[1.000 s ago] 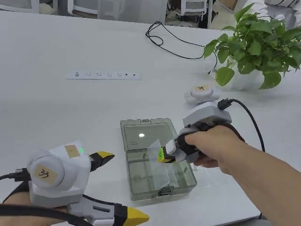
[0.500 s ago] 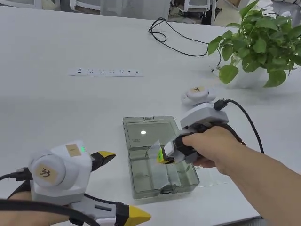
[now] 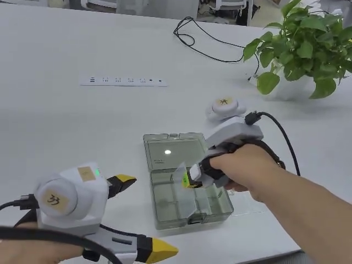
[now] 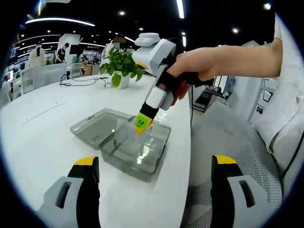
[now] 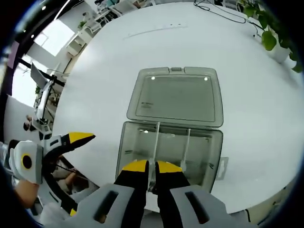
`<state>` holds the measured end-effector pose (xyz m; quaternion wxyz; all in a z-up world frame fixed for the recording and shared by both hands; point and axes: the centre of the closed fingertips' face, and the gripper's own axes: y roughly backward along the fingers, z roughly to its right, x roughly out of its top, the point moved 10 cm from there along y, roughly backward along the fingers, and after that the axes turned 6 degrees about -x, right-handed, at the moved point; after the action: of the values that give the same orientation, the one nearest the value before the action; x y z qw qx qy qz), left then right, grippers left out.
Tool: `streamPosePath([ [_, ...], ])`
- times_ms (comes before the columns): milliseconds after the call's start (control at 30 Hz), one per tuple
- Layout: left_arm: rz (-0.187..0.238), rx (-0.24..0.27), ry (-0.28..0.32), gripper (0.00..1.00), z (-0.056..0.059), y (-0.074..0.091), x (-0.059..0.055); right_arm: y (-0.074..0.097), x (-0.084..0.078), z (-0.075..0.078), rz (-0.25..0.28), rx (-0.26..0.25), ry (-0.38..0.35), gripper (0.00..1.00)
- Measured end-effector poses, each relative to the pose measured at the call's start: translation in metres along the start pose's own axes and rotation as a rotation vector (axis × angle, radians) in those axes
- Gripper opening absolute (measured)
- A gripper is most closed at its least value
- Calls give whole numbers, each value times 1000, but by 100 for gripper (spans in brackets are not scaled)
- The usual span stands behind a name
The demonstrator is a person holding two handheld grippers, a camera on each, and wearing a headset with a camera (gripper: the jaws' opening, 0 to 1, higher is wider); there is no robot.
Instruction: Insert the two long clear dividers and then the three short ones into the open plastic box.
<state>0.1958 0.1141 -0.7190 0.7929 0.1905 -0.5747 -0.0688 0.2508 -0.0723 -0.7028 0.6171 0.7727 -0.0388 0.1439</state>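
**Count at the Workbench**

Two grippers are being counted: the left gripper [image 3: 147,216] and the right gripper [image 3: 190,181]. Each is being held by one hand, so two hands are being shown, the left hand [image 3: 49,256] and the right hand [image 3: 245,168]. One box [image 3: 176,221] with one lid [image 3: 170,151] is being seen. Two dividers are being made out inside it in the right gripper view, one [image 5: 156,137] beside the other [image 5: 187,140]. One power strip [image 3: 122,81], one plant [image 3: 300,44] and one puck [image 3: 224,107] are being counted. Two cables are being seen: a loose cable [image 3: 203,38] and a gripper cable [image 3: 278,132].
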Motion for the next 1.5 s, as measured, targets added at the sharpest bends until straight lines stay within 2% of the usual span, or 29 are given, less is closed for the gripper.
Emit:
streamPosePath([
  [267,-2,8,4,100,-1,1,0,-2,2,-6,-5,-37,82,7],
  [1133,-13,4,3,100,-2,-3,1,-1,4,-9,9,-60,158,7],
  [1500,-28,9,-7,100,-3,-3,0,-12,1,-6,12,-13,138,8],
])
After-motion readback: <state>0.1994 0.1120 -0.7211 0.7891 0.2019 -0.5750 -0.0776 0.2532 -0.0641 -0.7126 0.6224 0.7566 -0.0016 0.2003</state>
